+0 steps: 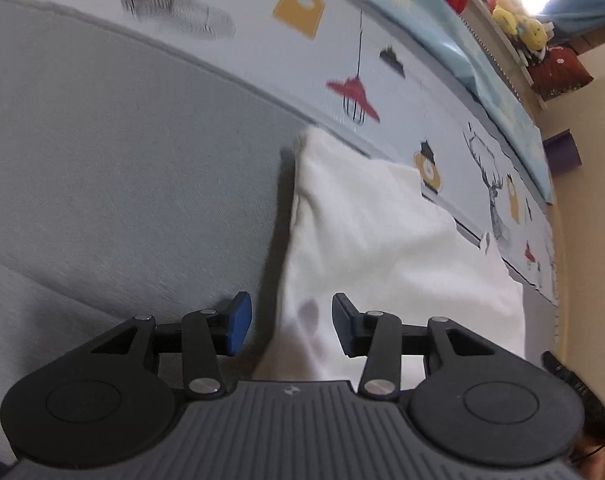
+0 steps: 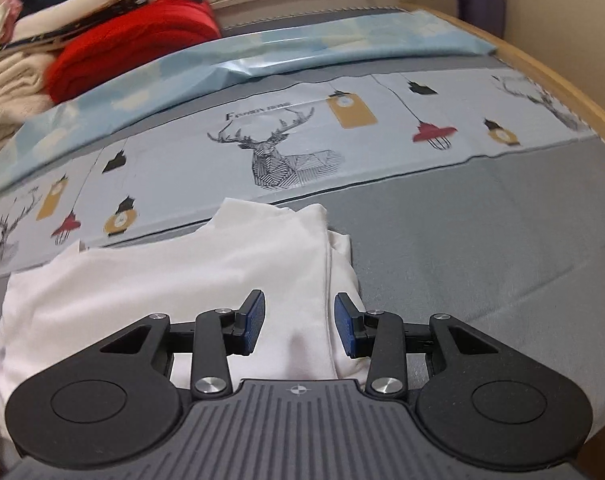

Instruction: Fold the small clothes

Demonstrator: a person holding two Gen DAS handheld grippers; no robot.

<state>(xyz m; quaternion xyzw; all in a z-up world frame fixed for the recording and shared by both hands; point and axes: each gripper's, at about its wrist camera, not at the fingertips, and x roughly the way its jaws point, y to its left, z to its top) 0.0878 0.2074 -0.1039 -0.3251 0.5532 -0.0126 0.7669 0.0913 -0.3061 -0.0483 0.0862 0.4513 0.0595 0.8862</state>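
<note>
A small white garment [image 1: 382, 240] lies partly folded on the grey bed sheet [image 1: 122, 180]. In the left wrist view my left gripper [image 1: 290, 330] is open and empty, its blue pads straddling the garment's left edge just above it. In the right wrist view the same white garment [image 2: 202, 272] lies flat with a folded flap along its right side. My right gripper [image 2: 298, 326] is open and empty, just above the garment's near right edge, over the fold line.
A light blue sheet printed with deer and lamps [image 2: 282, 136] runs across the bed behind the garment. A pile of clothes with a red one [image 2: 134, 40] sits at the back left. A wooden bed rim [image 2: 562, 80] curves along the right. Plush toys [image 1: 514, 20] line a shelf.
</note>
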